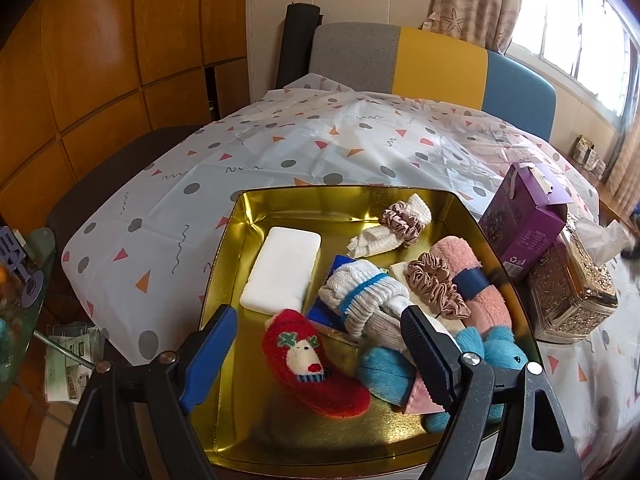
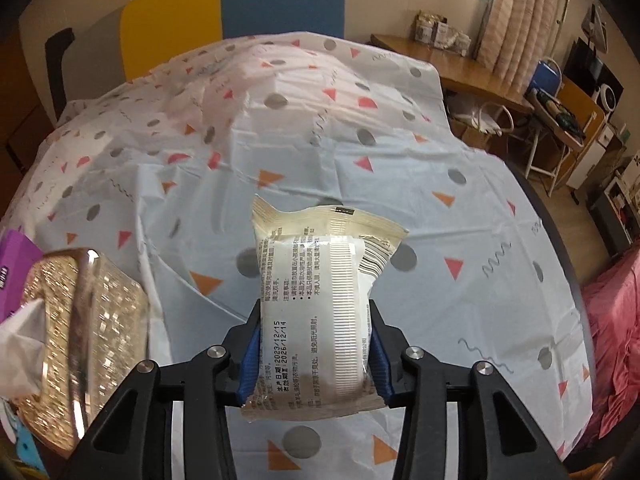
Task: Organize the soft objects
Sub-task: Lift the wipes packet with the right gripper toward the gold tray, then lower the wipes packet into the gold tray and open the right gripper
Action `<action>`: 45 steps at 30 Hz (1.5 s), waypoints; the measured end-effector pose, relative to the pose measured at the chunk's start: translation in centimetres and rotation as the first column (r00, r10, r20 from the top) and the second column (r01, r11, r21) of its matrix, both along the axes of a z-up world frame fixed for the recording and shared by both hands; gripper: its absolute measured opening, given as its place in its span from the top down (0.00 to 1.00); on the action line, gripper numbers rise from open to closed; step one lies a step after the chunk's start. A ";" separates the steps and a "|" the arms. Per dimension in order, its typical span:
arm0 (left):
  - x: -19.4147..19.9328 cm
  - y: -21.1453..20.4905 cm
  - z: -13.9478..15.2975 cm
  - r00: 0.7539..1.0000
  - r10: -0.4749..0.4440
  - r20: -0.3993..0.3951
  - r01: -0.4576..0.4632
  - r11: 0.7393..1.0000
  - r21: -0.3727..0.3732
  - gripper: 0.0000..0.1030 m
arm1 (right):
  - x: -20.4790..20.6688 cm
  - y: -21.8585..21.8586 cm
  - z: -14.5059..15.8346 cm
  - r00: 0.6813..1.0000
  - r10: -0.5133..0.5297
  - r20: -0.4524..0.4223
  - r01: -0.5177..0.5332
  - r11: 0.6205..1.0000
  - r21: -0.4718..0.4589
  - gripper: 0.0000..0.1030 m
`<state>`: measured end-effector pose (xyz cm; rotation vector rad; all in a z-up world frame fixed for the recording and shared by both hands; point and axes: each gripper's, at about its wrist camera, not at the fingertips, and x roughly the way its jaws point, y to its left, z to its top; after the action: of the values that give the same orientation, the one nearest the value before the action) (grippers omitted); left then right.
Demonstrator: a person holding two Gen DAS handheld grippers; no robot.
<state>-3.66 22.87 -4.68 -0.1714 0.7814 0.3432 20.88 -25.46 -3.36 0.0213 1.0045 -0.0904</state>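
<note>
Clamped between the blue pads of my right gripper (image 2: 316,344) is a soft white packet (image 2: 320,300), held upright above the patterned tablecloth (image 2: 460,208) and clear of it. Both pads press its lower half, which is pinched in at the waist.

Legible print on the packet: two dates, 2023/12/15 and 2026/12/14, beside Chinese text too small to read with confidence, plus a barcode near the top right edge. No brand name can be read.

My left gripper (image 1: 320,344) hangs wide over the gold tray (image 1: 256,208) with nothing between its pads; the red reindeer sock (image 1: 308,364) lies in the tray below the gap.

Task status, as judged:
1. Already in the tray: a white foam block (image 1: 282,268), a rolled white sock with a blue band (image 1: 360,300), two pink scrunchies (image 1: 402,220), a pink rolled towel (image 1: 476,284), a blue plush toy (image 1: 496,344) and the red sock.
2. In hand, not yet placed: the packet.
3. No other loose soft item shows on the cloth in either view, so the packet appears to be among the last.

Beside the tray stand a purple carton (image 1: 524,220), carrying a recycling symbol, and a gold tissue box (image 1: 568,292). Both look like fixtures, not items to sort.
</note>
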 end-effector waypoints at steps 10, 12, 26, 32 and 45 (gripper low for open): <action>-0.4 0.3 0.2 1.000 0.014 0.013 -0.014 1.000 0.003 0.18 | 0.1 11.5 11.6 0.931 0.289 0.224 -0.283 0.957 -0.063 0.56; -0.4 0.5 0.3 1.000 0.017 0.014 -0.017 1.000 0.004 0.18 | -1.0 14.8 12.9 0.897 0.368 0.247 -0.362 0.930 -0.071 0.56; -1.4 2.5 -0.3 0.997 0.077 0.016 -0.076 0.997 -0.014 0.18 | -8.7 35.1 5.1 0.652 0.756 0.058 -0.758 0.650 0.053 0.56; -2.0 3.7 -0.8 0.993 0.116 0.009 -0.115 0.993 -0.026 0.18 | -7.8 39.8 -2.3 0.672 0.738 -0.060 -0.733 0.674 0.089 0.56; -1.7 3.5 0.0 0.991 0.127 0.027 -0.127 0.992 -0.006 0.09 | -8.3 42.5 -6.1 0.663 0.744 -0.084 -0.737 0.669 0.096 0.51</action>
<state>-5.39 26.40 -4.71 -0.2299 0.7462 0.4593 12.61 17.00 -9.44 -0.3564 1.0662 0.7073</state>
